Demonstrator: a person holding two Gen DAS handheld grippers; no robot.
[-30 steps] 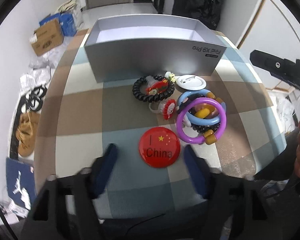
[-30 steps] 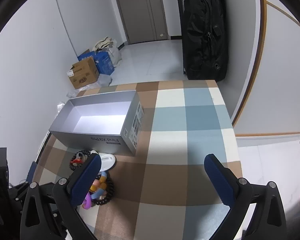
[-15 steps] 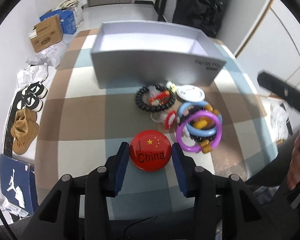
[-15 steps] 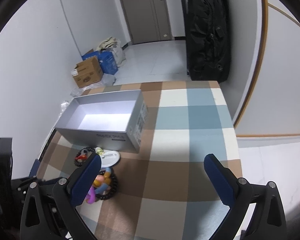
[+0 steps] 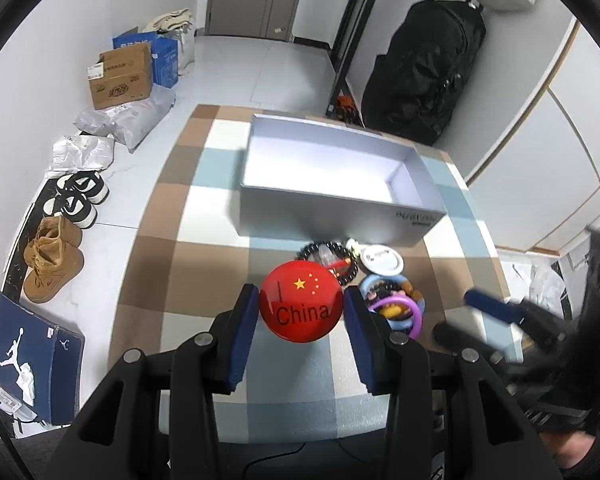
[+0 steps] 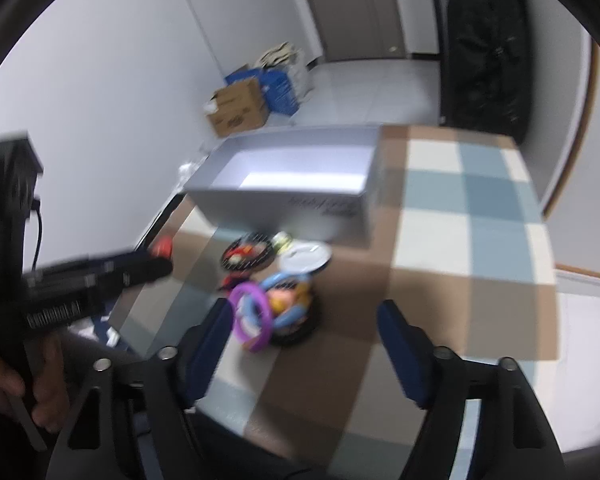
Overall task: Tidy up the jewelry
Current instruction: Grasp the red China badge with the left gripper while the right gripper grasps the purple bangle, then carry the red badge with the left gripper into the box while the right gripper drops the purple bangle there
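1. Red "China" badge [image 5: 301, 307] pinched between the two blue pads of the left hand-held gripper [image 5: 300, 312], lifted off the checked bench [image 5: 172, 256], nearer the camera than the grey box [image 5: 332, 184].
2. Left pads [image 5: 244, 328] narrowed onto the badge's rim, one on each side, touching it.
3. Remaining jewelry heaped on the bench just in front of the grey box's near wall: black bead bracelet [image 5: 336, 258] closest to the box, white round badge [image 5: 381, 261] beside it toward the box's printed end.
4. Purple ring [image 5: 410, 312] and blue ring [image 5: 384, 284] stacked together with yellow and orange beads, farther from the box than the white badge; exact overlap hard to tell.
5. Grey box open-topped, nothing visible inside, standing on the bench.
6. Right hand-held gripper [image 6: 306, 340] spread wide, nothing between its pads, hovering above the bench on the side of the heap away from the box.
7. In the blurred right wrist view, purple ring [image 6: 252, 316] just beside the right gripper's left pad [image 6: 210, 344]; contact cannot be told.
8. Right gripper [image 5: 496, 310] also seen, blurred, at the purple ring's far side from the red badge.
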